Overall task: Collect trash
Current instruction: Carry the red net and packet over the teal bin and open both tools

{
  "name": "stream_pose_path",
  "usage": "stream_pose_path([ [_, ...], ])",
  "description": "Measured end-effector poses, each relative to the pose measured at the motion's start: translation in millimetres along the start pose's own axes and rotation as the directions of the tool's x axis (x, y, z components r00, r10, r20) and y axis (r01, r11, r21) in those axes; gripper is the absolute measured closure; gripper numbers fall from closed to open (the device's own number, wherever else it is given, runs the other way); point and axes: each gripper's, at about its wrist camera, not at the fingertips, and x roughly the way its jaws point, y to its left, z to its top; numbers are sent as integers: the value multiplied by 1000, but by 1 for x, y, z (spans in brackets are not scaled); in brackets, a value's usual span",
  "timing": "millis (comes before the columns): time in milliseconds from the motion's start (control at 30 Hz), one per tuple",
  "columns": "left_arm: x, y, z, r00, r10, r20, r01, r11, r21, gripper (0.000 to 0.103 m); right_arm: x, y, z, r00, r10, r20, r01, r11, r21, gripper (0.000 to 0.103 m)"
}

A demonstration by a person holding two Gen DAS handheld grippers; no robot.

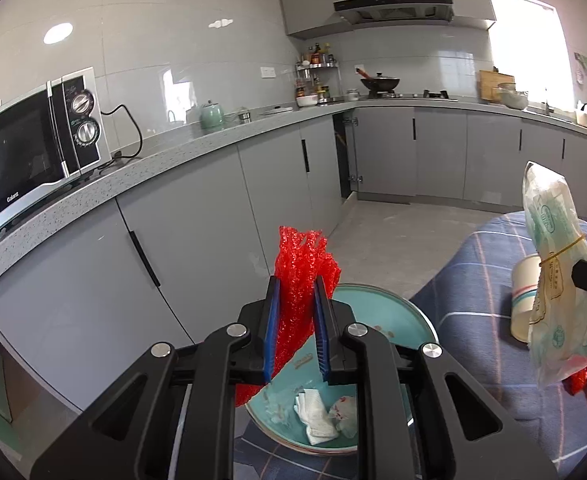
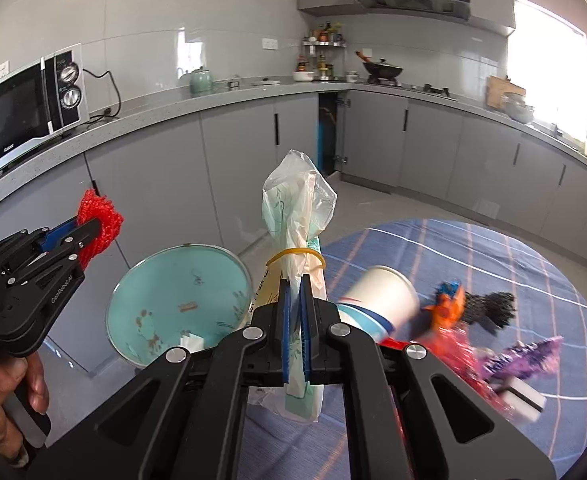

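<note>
Left wrist view: the left gripper is pinching a red foam net sleeve above a round teal glass-rimmed bin holding white crumpled tissues. Right wrist view: the right gripper is clamping a clear plastic bag bound with a yellow rubber band beside that bin.

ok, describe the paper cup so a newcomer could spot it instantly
Start at the round table with the blue plaid cloth. Beside the teal bowl lies the paper cup, tipped on its side, open mouth facing the room. It is the only white thing with red and blue stripes; the trash around it is crinkly plastic.
</note>
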Motion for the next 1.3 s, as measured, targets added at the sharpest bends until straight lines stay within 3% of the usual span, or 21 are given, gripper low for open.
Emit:
stream_pose_path([
  [367,23,13,-8,998,60,-36,-61,998,-9,86,34,30,8,998,62,-24,-63,997,-42,98],
  [933,53,17,-15,996,32,-80,-35,999,-37,83,89,60,10,990,118,-80,-125,987,-100,97],
  [1067,59,19,-18,995,39,-88,-43,998,-39,74,99,60,6,988,119,-94,-129,986,-104,93],
  [1133,61,20,-19,995,38,-91,-42,998,-38,69,103,61,3,987,125,-99,-136,985,-107,85],
  [1300,63,18,-22,994,42,-99,-46,998,-38,56,108,58,1,987,120,-106,-129,988,-86,84],
])
